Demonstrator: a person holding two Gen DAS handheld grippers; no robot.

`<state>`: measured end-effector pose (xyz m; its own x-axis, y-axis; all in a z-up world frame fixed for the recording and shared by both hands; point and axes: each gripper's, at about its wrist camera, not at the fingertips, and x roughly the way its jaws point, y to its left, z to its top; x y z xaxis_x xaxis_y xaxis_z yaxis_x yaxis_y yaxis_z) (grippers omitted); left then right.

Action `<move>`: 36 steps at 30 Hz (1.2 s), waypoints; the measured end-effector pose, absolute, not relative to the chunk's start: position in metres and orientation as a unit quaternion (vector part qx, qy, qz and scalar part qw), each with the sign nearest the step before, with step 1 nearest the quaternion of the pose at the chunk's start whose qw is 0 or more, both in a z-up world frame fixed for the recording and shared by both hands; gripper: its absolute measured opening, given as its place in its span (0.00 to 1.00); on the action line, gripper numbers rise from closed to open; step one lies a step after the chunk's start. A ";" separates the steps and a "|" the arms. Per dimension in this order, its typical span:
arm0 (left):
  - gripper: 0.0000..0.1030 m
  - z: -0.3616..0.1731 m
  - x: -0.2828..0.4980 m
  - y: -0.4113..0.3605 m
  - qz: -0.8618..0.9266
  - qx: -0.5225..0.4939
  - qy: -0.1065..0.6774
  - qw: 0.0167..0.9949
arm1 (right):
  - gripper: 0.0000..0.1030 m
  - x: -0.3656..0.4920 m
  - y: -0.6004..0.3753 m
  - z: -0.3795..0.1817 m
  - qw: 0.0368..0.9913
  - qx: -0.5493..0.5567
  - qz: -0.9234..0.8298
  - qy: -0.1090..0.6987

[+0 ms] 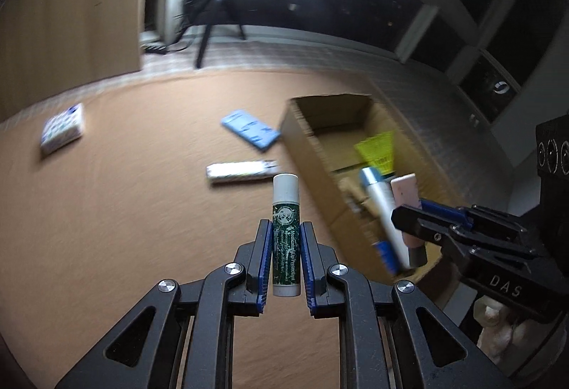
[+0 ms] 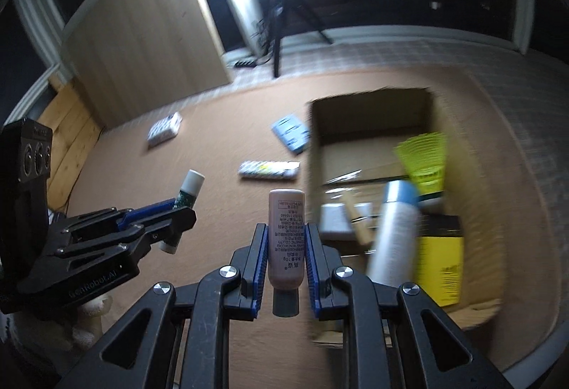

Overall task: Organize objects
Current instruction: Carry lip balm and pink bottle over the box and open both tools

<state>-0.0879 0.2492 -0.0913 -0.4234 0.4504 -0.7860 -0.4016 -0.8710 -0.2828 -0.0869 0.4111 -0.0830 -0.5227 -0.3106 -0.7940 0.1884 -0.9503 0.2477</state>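
My left gripper point(image 1: 286, 232) is shut on a green lip balm stick point(image 1: 284, 207) with a white cap, held upright above the brown mat. My right gripper point(image 2: 286, 232) is shut on a small pink tube point(image 2: 286, 229) with a grey cap at its lower end. Each gripper shows in the other's view: the right gripper point(image 1: 409, 216) with the pink tube point(image 1: 405, 189) over the box, the left gripper point(image 2: 183, 211) with the lip balm point(image 2: 188, 188). An open cardboard box point(image 1: 302, 129) point(image 2: 314, 147) lies to the right and holds a silver spray can point(image 2: 394, 232), a yellow shuttlecock point(image 2: 425, 154) and a yellow carton point(image 2: 441, 261).
On the brown mat point(image 1: 124, 193) lie a white patterned packet point(image 1: 62, 132), a blue flat pack point(image 1: 249, 129) and a long white tube point(image 1: 242, 172). A ring light on a tripod point(image 2: 277, 43) stands behind the mat beside a wooden cabinet point(image 2: 142, 43). Dark windows run along the back.
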 end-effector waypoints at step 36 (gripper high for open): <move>0.37 -0.090 -0.100 0.350 0.824 -0.472 0.017 0.314 | 0.48 -0.085 0.489 -0.081 0.060 0.448 -0.888 -0.088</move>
<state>-0.0996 0.3504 -0.0905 -0.3570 0.5007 -0.7886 -0.5334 -0.8023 -0.2680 -0.0847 0.4893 -0.0809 -0.5910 -0.1846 -0.7852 0.0276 -0.9775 0.2091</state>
